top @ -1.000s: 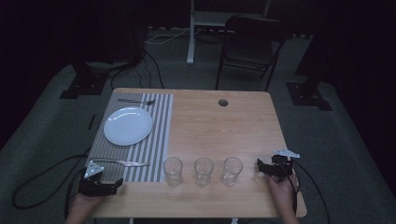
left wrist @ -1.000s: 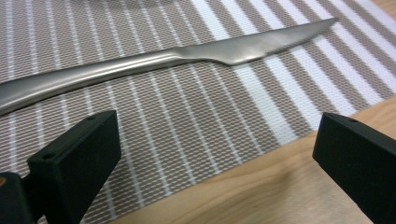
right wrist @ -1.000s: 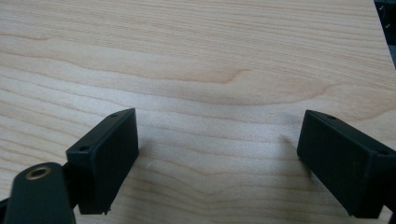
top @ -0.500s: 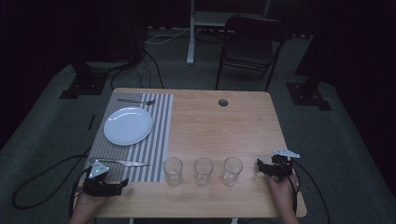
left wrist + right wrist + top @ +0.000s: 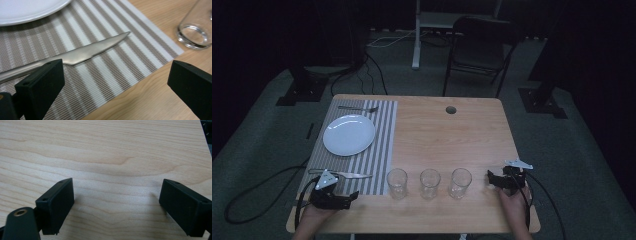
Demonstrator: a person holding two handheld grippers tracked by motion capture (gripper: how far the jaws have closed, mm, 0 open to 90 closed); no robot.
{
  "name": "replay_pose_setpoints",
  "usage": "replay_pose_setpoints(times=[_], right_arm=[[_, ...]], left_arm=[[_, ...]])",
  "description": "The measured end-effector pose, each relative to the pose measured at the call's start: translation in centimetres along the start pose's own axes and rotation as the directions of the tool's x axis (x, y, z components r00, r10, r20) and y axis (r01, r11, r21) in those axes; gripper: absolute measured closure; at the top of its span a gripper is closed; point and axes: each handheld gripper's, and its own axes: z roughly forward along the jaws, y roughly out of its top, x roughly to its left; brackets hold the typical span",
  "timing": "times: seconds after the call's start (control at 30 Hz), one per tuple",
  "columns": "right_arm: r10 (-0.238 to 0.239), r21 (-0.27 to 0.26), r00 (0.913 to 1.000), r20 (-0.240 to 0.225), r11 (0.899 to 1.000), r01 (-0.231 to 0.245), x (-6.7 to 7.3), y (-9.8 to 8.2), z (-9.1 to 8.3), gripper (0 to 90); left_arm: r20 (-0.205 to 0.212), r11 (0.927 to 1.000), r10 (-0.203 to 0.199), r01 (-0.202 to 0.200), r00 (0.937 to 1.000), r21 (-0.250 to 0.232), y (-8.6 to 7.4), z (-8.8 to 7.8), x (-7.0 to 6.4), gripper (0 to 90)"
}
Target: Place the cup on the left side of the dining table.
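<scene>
Dark floor and cables all around, and under me a pale wooden table (image 5: 447, 135) with a striped placemat (image 5: 379, 150) on its left side. What has just changed is on my left: over the last second the left gripper (image 5: 347, 199) has crept forward and turned a little toward the knife (image 5: 347, 175), while the right gripper (image 5: 492, 180) has not budged from its spot by the right edge. So I read this as the start of a reach for the knife, nothing gripped yet. Through the left gripper view, the jaws stand wide apart and empty, and the knife (image 5: 82, 51) lies flat on the placemat (image 5: 112, 60) just ahead of them, handle running off behind my left-hand jaw, blade tip pointing away to the upper right of the tool. Beyond the knife sits the white plate (image 5: 27, 10); off past my right-hand jaw stands the nearest glass (image 5: 197, 30), close to the mat's edge. From above, that glass (image 5: 397, 182) heads a row of three, with the middle glass (image 5: 429, 182) and the far glass (image 5: 459, 182) running toward my other tool. A fork (image 5: 357, 108) lies at the mat's far end. The right gripper view gives me bare wood (image 5: 105, 157) between jaws spread wide, holding nothing. My judgement: the left tool needs to swing further left and drop so the jaws straddle the handle, and I'd keep clear of that nearest glass while doing it
</scene>
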Motion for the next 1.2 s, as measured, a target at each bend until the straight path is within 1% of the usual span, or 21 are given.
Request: replay_pose_setpoints(times=[0.03,0.07,0.1,0.13,0.17,0.2,0.23,0.3,0.33,0.43,0.47,0.5,0.73,0.83,0.87,1.0,1.03,1.07,1.13,1.17,1.2], right_arm=[[0.0,0.0,1.0,0.0,1.0,0.0,0.0,0.0,0.0,12.2],[0.0,0.0,1.0,0.0,1.0,0.0,0.0,0.0,0.0,12.2],[0.0,0.0,1.0,0.0,1.0,0.0,0.0,0.0,0.0,12.2],[0.0,0.0,1.0,0.0,1.0,0.0,0.0,0.0,0.0,12.2],[0.0,0.0,1.0,0.0,1.0,0.0,0.0,0.0,0.0,12.2],[0.0,0.0,1.0,0.0,1.0,0.0,0.0,0.0,0.0,12.2],[0.0,0.0,1.0,0.0,1.0,0.0,0.0,0.0,0.0,12.2],[0.0,0.0,1.0,0.0,1.0,0.0,0.0,0.0,0.0,12.2],[0.0,0.0,1.0,0.0,1.0,0.0,0.0,0.0,0.0,12.2],[0.0,0.0,1.0,0.0,1.0,0.0,0.0,0.0,0.0,12.2],[0.0,0.0,1.0,0.0,1.0,0.0,0.0,0.0,0.0,12.2],[0.0,0.0,1.0,0.0,1.0,0.0,0.0,0.0,0.0,12.2],[0.0,0.0,1.0,0.0,1.0,0.0,0.0,0.0,0.0,12.2],[0.0,-0.001,1.0,0.0,1.0,0.0,0.0,0.0,0.0,12.2],[0.0,-0.001,1.0,0.0,1.0,0.0,0.0,0.0,0.0,12.2],[0.0,0.0,1.0,0.0,1.0,0.0,0.0,0.0,0.0,12.2],[0.0,0.0,1.0,0.0,1.0,0.0,0.0,0.0,0.0,12.2],[0.0,0.0,1.0,0.0,1.0,0.0,0.0,0.0,0.0,12.2],[0.0,0.0,1.0,0.0,1.0,0.0,0.0,0.0,0.0,12.2],[0.0,0.0,1.0,0.0,1.0,0.0,0.0,0.0,0.0,12.2],[0.0,0.0,1.0,0.0,1.0,0.0,0.0,0.0,0.0,12.2]], left_arm=[[0.009,0.9999,0.011,-0.011,0.9999,-0.003,0.2,0.1,-0.3,1.6],[0.007,0.9999,0.016,-0.016,0.9998,-0.003,0.3,0.1,-0.4,1.6],[0.017,0.9997,0.022,-0.022,0.9996,-0.002,0.4,0.2,-0.6,1.5],[0.016,0.9996,0.028,-0.028,0.9995,-0.004,0.5,0.3,-0.8,1.6],[0.019,0.9995,0.03,-0.03,0.9994,-0.005,0.6,0.3,-0.9,1.5],[0.035,0.9996,0.027,-0.027,0.999,-0.007,0.7,0.4,-1.0,1.5],[0.034,0.9995,0.03,-0.03,0.999,-0.009,0.8,0.5,-1.2,1.5],[0.049,0.9993,0.037,-0.037,0.9981,-0.008,0.9,0.6,-1.4,1.5],[0.047,0.9991,0.041,-0.041,0.9981,-0.013,1.0,0.6,-1.6,1.5],[0.067,0.9987,0.046,-0.045,0.9967,-0.025,1.4,0.4,-2.0,1.5],[0.076,0.9982,0.054,-0.052,0.9956,-0.031,1.5,0.3,-2.2,1.5],[0.076,0.9982,0.054,-0.052,0.9956,-0.031,1.5,0.3,-2.2,1.5],[0.116,0.9957,0.085,-0.08,0.9896,-0.047,2.4,0.1,-3.3,1.6],[0.139,0.9963,0.081,-0.076,0.9869,-0.042,2.7,0.3,-3.6,1.5],[0.137,0.9961,0.08,-0.074,0.9873,-0.047,2.8,0.3,-3.7,1.5],[0.16,0.9951,0.094,-0.088,0.9826,-0.045,3.0,0.4,-4.0,1.6],[0.155,0.9947,0.097,-0.09,0.9832,-0.049,3.1,0.4,-4.1,1.6],[0.157,0.9945,0.1,-0.094,0.9825,-0.047,3.2,0.4,-4.1,1.6],[0.158,0.9937,0.104,-0.096,0.9819,-0.058,3.4,0.4,-4.3,1.6],[0.172,0.9938,0.102,-0.092,0.9799,-0.062,3.5,0.4,-4.3,1.6],[0.176,0.9935,0.103,-0.093,0.9789,-0.065,3.6,0.4,-4.4,1.6]])
